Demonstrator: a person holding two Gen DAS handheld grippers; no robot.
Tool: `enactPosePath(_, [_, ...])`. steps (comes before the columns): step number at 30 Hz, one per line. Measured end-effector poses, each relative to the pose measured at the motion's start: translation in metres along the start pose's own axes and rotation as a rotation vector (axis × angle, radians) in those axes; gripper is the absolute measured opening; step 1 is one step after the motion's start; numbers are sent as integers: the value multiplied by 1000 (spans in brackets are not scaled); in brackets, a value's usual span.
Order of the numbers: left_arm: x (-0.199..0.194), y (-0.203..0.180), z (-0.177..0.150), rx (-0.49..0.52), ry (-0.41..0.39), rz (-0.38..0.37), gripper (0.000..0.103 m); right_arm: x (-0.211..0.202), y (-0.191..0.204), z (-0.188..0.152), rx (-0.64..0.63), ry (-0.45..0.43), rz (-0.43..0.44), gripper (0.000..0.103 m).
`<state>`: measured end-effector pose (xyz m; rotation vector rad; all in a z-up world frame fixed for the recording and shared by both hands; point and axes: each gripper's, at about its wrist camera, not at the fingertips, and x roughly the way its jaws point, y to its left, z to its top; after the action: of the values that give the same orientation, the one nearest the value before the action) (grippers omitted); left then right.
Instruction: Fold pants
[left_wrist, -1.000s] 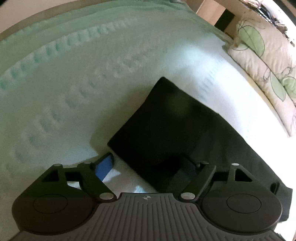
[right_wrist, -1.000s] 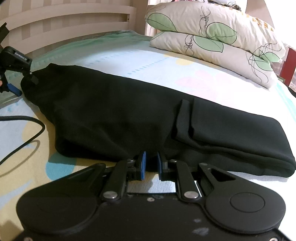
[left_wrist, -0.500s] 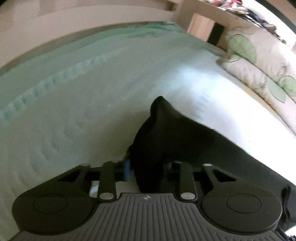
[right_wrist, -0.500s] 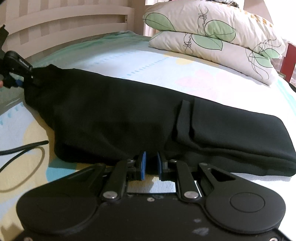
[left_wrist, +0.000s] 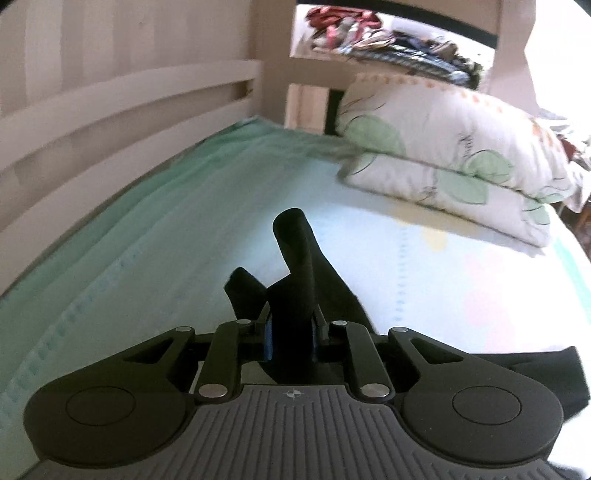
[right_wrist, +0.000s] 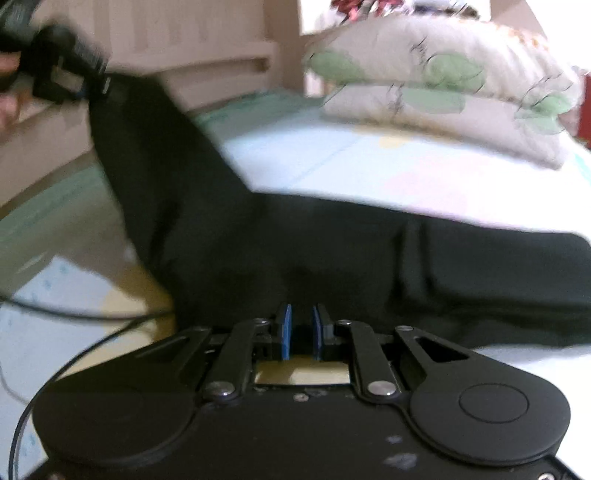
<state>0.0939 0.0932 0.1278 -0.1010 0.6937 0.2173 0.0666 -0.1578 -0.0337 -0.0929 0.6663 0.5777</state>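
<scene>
Black pants (right_wrist: 369, 258) lie stretched across the bed sheet (left_wrist: 147, 258). My left gripper (left_wrist: 291, 321) has its jaws closing on one end of the pants (left_wrist: 295, 258), and a bunched tuft of cloth sticks up past the blue pads. In the right wrist view that left gripper (right_wrist: 66, 77) is held high at the upper left, with the cloth rising steeply from the bed to it. My right gripper (right_wrist: 301, 325) is at the near edge of the pants, its jaws closing with dark cloth between the blue pads.
Two leaf-print pillows (left_wrist: 443, 158) are stacked at the head of the bed, also in the right wrist view (right_wrist: 443, 85). A pale wooden bed rail (left_wrist: 110, 110) runs along the far side. A black cable (right_wrist: 74, 317) trails over the sheet at the left.
My left gripper closed on the end of the pants and lifted it off the bed, pulling the cloth up into a slope. The right gripper stayed at the near edge.
</scene>
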Motion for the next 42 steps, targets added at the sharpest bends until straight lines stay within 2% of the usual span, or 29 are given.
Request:
enactPosePath(1, [-5,-5,1,13,-9,-4,17,5,2,-5,10,31,15,12])
enactPosePath(3, [-14,-17,5,45,-31,-13,17,3,6,-12,-4,6,7,12])
enactPosePath(7, [-27,-54,14,84,-69,-51,17,4,-3,-11,33,21,44,12])
enactPosePath(14, [-36,-150,14,181,-99,-164,16,3,-7,-12,41,15,73,10])
enactPosePath(22, [16,-262,-14,208,49,-331,16,-13,-24,-22,129,8,116,10])
enactPosePath(28, [68,-322,-47,300,238,-379,17,-39,-38,-34,249,97,84,12])
enactPosePath(31, [86,-337,-60,339,319,-396,19,-50,-42,-38,282,134,73,12])
enactPosePath(36, [81,-347,-63,429,305,-409,27,-59,-39,-40,269,151,44,15])
enactPosePath(38, [80,-348,-59,429,314,-456,40,-59,-39,-39,266,159,31,15])
enactPosePath(42, [76,-349,-55,397,330,-522,43,-60,-44,-39,282,161,17,15])
